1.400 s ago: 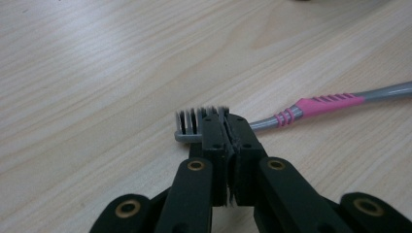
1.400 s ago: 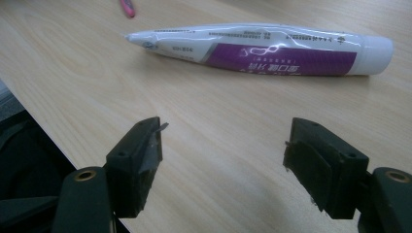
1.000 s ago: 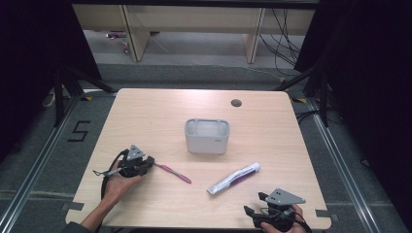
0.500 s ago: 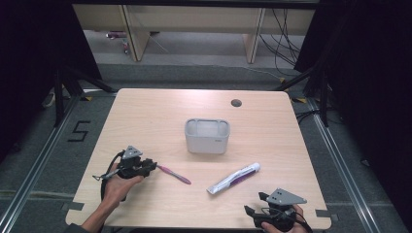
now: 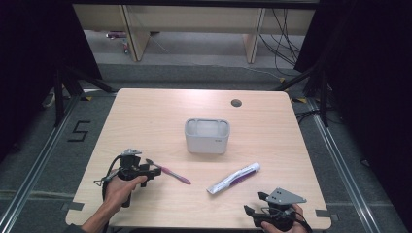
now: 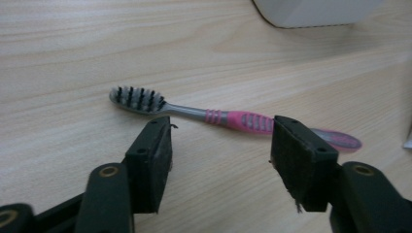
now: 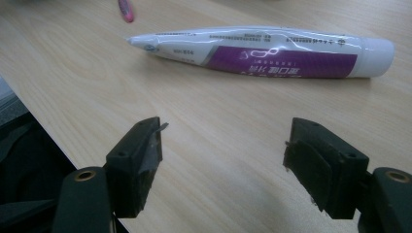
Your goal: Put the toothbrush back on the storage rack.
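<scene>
1. high view: left gripper (image 5: pixel 145 171) sits over the near-left part of the bench (image 5: pixel 145 111), right gripper (image 5: pixel 265 206) at the near-right edge, partly overhanging it.
2. left gripper view: fingers (image 6: pixel 154 160) stand apart and have just been opening; nothing between them. the toothbrush (image 6: pixel 228 118) lies flat on the wood just beyond the tips, not touched, bristles up and toward the view's left.
3. high view: toothbrush (image 5: pixel 170 171) lies near the left gripper, pink handle pointing toward bench centre.
4. right gripper view: fingers (image 7: pixel 141 155) apart, nothing between; toothpaste tube (image 7: pixel 262 52) lies flat ahead of them, well clear, cap at the view's right.
5. open room: bare wood between toothbrush and toothpaste tube (image 5: pixel 234 177); wide bare strips along left, right and far sides.
6. grey bin (image 5: pixel 207 136) stands at bench centre, apart from both items.
7. cable hole (image 5: pixel 236 103) near the far edge, right of centre.
8. surface: pale wood grain, rounded corners, small notches at near corners.
9. room: grey floor with a taped "5" (image 5: pixel 79 131) to the left, wooden furniture and loose cables beyond the far edge, black drapes on both sides.
</scene>
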### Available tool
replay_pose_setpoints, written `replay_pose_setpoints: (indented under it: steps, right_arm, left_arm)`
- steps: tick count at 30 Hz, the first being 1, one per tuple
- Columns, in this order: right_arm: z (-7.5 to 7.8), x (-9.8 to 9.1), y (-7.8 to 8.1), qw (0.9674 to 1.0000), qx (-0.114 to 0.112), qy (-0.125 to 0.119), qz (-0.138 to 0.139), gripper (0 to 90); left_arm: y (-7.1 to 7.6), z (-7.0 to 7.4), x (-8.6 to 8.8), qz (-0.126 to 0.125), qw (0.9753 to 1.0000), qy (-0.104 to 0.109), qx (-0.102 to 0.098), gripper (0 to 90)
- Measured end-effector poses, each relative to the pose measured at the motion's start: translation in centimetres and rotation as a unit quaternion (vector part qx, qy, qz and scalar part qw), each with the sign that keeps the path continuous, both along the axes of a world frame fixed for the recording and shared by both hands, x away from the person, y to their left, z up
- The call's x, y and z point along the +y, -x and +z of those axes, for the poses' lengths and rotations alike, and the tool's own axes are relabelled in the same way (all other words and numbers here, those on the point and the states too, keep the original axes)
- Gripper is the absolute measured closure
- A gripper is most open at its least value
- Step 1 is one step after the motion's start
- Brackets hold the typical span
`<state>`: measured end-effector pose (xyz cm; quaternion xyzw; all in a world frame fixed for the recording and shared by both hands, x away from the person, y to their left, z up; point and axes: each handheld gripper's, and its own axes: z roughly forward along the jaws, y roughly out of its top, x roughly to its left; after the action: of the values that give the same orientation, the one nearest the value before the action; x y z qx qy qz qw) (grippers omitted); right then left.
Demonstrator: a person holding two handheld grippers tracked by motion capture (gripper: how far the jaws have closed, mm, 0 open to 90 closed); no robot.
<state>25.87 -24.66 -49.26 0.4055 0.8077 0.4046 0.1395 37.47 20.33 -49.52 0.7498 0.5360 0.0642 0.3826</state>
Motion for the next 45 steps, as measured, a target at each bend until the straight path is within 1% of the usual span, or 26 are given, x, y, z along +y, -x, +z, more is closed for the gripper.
replay_pose_setpoints:
  steps: [3,6,8,10,12,13,16,17,18,19,20,21,22,23,24,25,27,32,35,36,38,40,41,43,44,45]
  right_arm:
    - [0.0,0.0,0.0,1.0,-0.001,0.0,-0.001,29.3]
    - [0.0,0.0,0.1,1.0,0.003,-0.003,-0.002,29.3]
    - [0.0,0.0,0.0,1.0,0.0,-0.001,0.0,29.3]
    - [0.0,0.1,0.1,1.0,0.0,-0.002,0.0,29.3]
    - [0.1,0.1,0.2,0.9999,0.01,-0.006,0.0,29.3]
    - [0.1,0.1,0.1,1.0,0.0,-0.004,0.002,29.3]
    - [0.1,0.0,0.1,1.0,0.004,-0.005,0.002,29.3]
    - [0.1,0.0,0.1,1.0,0.003,-0.004,0.002,29.3]
    - [0.1,0.0,0.1,0.9999,0.006,-0.008,0.002,29.3]
    - [0.1,0.0,0.1,1.0,0.002,-0.008,0.001,29.3]
    - [0.2,0.1,0.3,0.9998,0.013,-0.012,-0.004,29.2]
    - [0.1,0.1,0.2,0.9999,0.007,-0.009,0.002,29.3]
    - [0.1,0.1,0.2,0.9999,0.008,-0.009,0.002,29.3]
    - [0.1,0.1,0.2,0.9999,0.008,-0.009,0.002,29.3]
    - [0.1,0.1,0.2,0.9999,0.008,-0.008,0.001,29.3]
    - [0.1,0.1,0.2,0.9999,0.008,-0.008,0.001,29.3]
    - [0.1,0.1,0.2,0.9999,0.008,-0.009,0.002,29.3]
    - [0.2,0.0,0.2,0.9999,0.009,-0.011,0.005,29.2]
    - [0.2,0.0,0.2,0.9999,0.008,-0.009,0.005,29.2]
    - [0.2,0.0,0.2,0.9999,0.009,-0.01,0.005,29.3]
    - [0.2,0.1,0.2,0.9999,0.009,-0.012,0.006,29.3]
    - [0.2,0.1,0.2,0.9999,0.01,-0.013,0.006,29.2]
    - [0.2,0.1,0.2,0.9999,0.01,-0.011,0.005,29.3]
    - [0.1,0.1,0.2,1.0,0.002,-0.009,0.004,29.2]
    - [0.1,0.0,0.1,0.9999,-0.008,-0.002,0.01,29.2]
    - [0.1,0.1,0.1,0.9999,-0.006,-0.004,0.011,29.2]
  left_arm:
    - [-0.2,0.6,-0.7,0.006,0.9998,-0.001,0.016,29.9]
    - [-0.5,1.3,-1.6,0.018,0.9992,-0.002,0.035,28.2]
    - [-0.9,1.6,-2.1,0.025,0.9991,-0.006,0.033,27.3]
    - [-1.3,1.7,-2.5,0.024,0.9986,-0.016,0.044,26.8]
    - [-1.6,1.8,-2.9,0.027,0.9982,-0.019,0.05,26.7]
    - [-1.8,1.9,-3.1,0.027,0.9979,-0.023,0.054,26.7]
    - [-2.3,2.1,-3.6,0.03,0.9977,-0.028,0.055,26.2]
    - [-2.5,2.1,-3.7,0.03,0.9973,-0.032,0.058,25.9]
    - [-2.7,2.1,-3.7,0.029,0.9967,-0.032,0.069,24.9]
    - [-2.8,2.1,-3.8,0.034,0.9965,-0.029,0.07,24.7]
    - [-3.0,2.1,-3.7,0.037,0.9962,-0.033,0.072,24.8]
    - [-3.0,2.1,-3.7,0.038,0.9958,-0.036,0.075,24.8]
    - [-3.1,2.1,-3.7,0.043,0.9956,-0.034,0.076,24.9]
    - [-3.2,2.1,-3.7,0.042,0.9955,-0.039,0.075,24.9]
    - [-3.2,2.2,-3.8,0.051,0.9949,-0.043,0.076,24.9]
    - [-3.3,2.2,-3.8,0.047,0.9948,-0.051,0.074,24.9]
    - [-3.5,2.2,-3.8,0.052,0.994,-0.049,0.083,25.2]
    - [-3.8,1.8,-3.9,0.061,0.9924,-0.059,0.089,26.4]
    - [-3.7,1.8,-4.0,0.058,0.9918,-0.067,0.092,26.9]
    - [-3.7,1.7,-4.2,0.063,0.9919,-0.068,0.087,27.1]
    - [-3.6,1.8,-4.4,0.055,0.991,-0.075,0.095,27.5]
    - [-3.7,1.6,-4.7,0.054,0.9912,-0.081,0.09,27.6]
    - [-3.7,1.6,-4.8,0.05,0.9905,-0.086,0.095,27.8]
    - [-3.8,1.4,-5.0,0.046,0.9897,-0.096,0.096,28.3]
    - [-3.8,1.4,-5.1,0.044,0.9889,-0.101,0.099,28.7]
    - [-3.9,1.4,-5.2,0.046,0.9888,-0.102,0.099,29.0]
